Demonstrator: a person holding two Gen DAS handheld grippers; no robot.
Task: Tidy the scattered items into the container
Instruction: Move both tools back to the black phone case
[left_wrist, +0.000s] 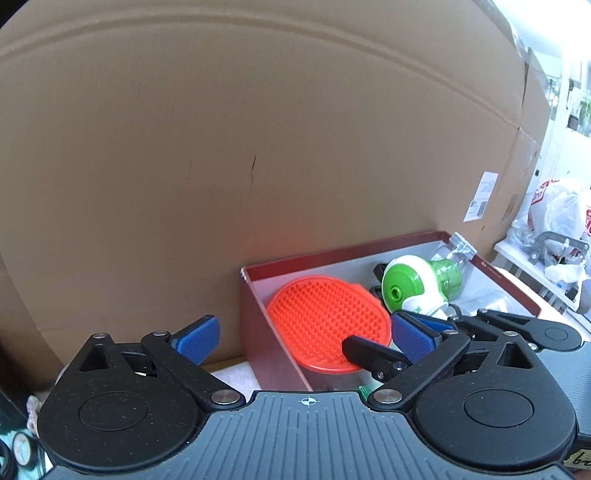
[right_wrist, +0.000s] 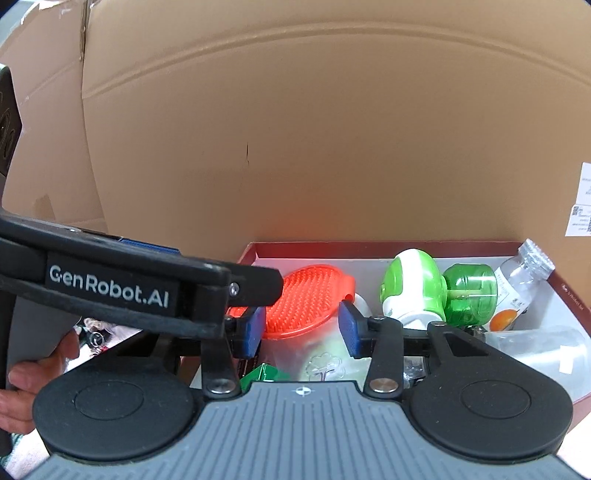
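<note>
Cardboard fills most of my left wrist view, a big brown corrugated cardboard sheet (left_wrist: 258, 147) standing right behind the dark red shallow cardboard box (left_wrist: 271, 347). My left gripper (left_wrist: 306, 334) has its blue-padded fingers spread wide with nothing between them, hanging over the box's left wall. Inside the box, at about 5 o'clock from centre, sits the round orange bristly silicone brush (left_wrist: 325, 325), and at 3 o'clock from it a green-and-white plastic plug-in device (left_wrist: 417, 284). The right gripper's black fingers poke in beside the brush.

Over on the right wrist view, my right gripper (right_wrist: 302, 330) is open too, narrower than the left, empty, hovering above the brush (right_wrist: 303, 299). The green-and-white device (right_wrist: 417, 291) lies at 3 o'clock from the brush, with a clear plastic bottle with an orange-fruit label (right_wrist: 517, 291) further right against the box (right_wrist: 406, 246) wall. The left gripper's arm crosses at 9 o'clock.
</note>
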